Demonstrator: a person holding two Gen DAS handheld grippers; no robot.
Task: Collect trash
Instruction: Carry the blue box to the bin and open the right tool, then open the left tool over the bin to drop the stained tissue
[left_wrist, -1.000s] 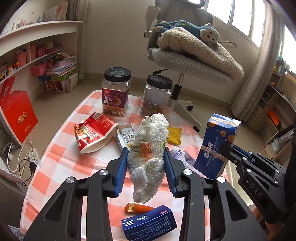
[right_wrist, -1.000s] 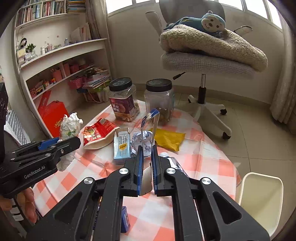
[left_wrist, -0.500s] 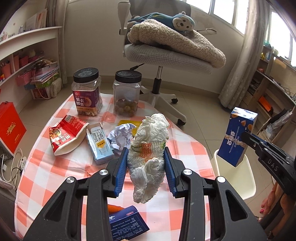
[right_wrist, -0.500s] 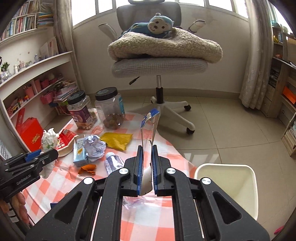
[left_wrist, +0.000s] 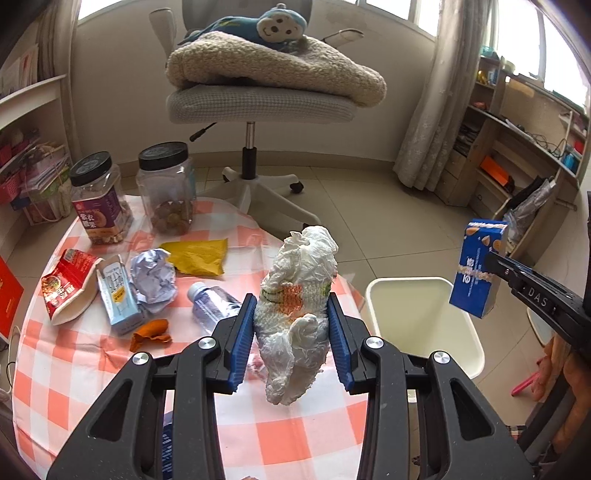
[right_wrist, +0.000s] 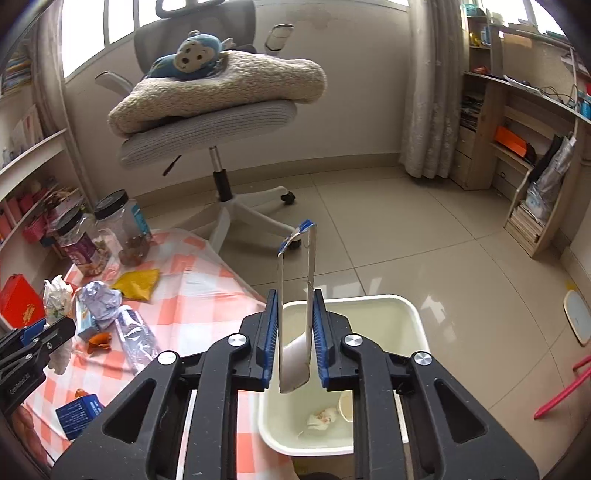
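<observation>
My left gripper is shut on a crumpled white plastic bag with orange and green print, held over the right edge of the checked table. My right gripper hangs over the white bin with an empty blue snack box upright between its jaws. The jaws are opening and the box walls still touch both pads. From the left wrist view the blue snack box shows at the right, above the bin. The bin holds a tissue wad and a paper cup.
On the table lie a red snack bag, a small carton, crumpled paper, a yellow wrapper, a water bottle, an orange scrap and two jars. An office chair stands behind.
Both grippers swung right, from over the table toward the bin. The right gripper's jaws parted and the flattened box between them has widened. The left still grips the bag.
</observation>
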